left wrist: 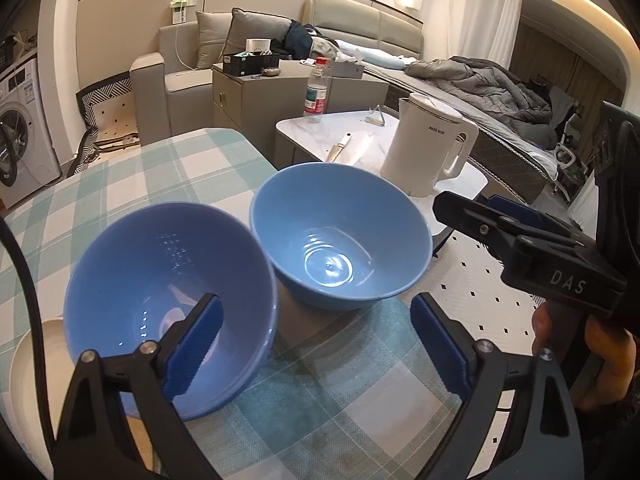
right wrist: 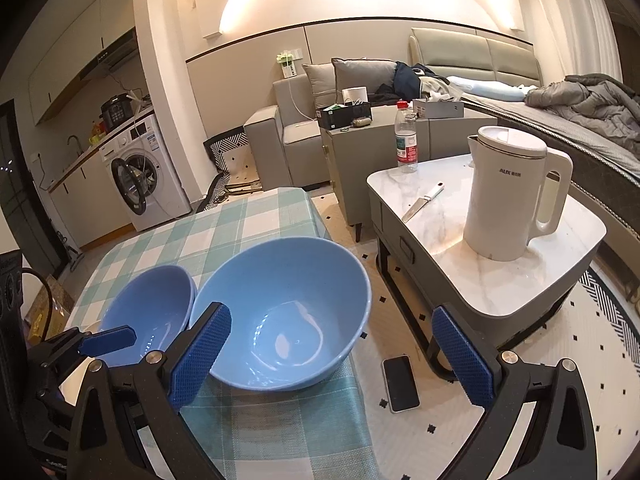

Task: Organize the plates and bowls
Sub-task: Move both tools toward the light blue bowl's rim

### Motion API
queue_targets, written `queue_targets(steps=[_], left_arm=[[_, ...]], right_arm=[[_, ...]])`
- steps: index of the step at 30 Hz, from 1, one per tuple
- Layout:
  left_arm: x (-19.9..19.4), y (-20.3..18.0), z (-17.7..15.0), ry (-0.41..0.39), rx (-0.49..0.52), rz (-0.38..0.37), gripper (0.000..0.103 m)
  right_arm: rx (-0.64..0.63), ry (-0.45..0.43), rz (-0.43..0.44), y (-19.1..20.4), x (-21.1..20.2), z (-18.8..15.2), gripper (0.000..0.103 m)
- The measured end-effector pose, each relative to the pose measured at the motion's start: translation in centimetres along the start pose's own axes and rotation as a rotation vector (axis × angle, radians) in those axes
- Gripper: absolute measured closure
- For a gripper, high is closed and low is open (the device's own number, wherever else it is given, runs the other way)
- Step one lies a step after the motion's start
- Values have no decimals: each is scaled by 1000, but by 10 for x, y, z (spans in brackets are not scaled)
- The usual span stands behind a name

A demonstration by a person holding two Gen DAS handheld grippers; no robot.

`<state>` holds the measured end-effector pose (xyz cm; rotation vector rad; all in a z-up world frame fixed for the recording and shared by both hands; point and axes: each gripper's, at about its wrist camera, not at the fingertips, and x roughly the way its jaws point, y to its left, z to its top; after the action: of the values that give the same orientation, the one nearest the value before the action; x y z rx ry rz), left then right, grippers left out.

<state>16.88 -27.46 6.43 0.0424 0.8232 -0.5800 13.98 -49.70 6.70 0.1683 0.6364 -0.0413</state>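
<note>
Two blue bowls stand side by side on the checked tablecloth (left wrist: 192,176). The left bowl (left wrist: 168,304) (right wrist: 152,304) is tilted, with its left side over a white plate (left wrist: 24,360). My left gripper (left wrist: 316,340) is open: its left finger hangs over that bowl's inside, so the bowl's right wall is between the pads, untouched. The right bowl (left wrist: 340,236) (right wrist: 288,312) sits upright at the table's right edge. My right gripper (right wrist: 332,360) is open, its left pad just in front of this bowl's near left rim, and nothing is gripped. Each gripper also shows in the other's view, the right gripper (left wrist: 500,224) and the left gripper (right wrist: 108,338).
Right of the table stands a low marble side table (right wrist: 560,288) with a white kettle (right wrist: 512,200), a knife (right wrist: 424,200) and a water bottle (right wrist: 406,140). A phone (right wrist: 400,382) lies on the dotted floor. A sofa and a washing machine (right wrist: 140,176) are further back.
</note>
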Motion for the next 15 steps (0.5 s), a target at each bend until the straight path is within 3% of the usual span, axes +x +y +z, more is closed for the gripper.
queue_targets(steps=[2, 4, 15], left_arm=[[1, -3, 1, -3, -1, -10, 10], [4, -5, 2, 5, -1, -21, 20], [16, -12, 5, 34, -36, -54, 20]], right_arm=[[2, 2, 0, -2, 1, -1, 1], [3, 0, 8, -2, 2, -1, 1], [31, 21, 0, -11, 15, -5, 1]])
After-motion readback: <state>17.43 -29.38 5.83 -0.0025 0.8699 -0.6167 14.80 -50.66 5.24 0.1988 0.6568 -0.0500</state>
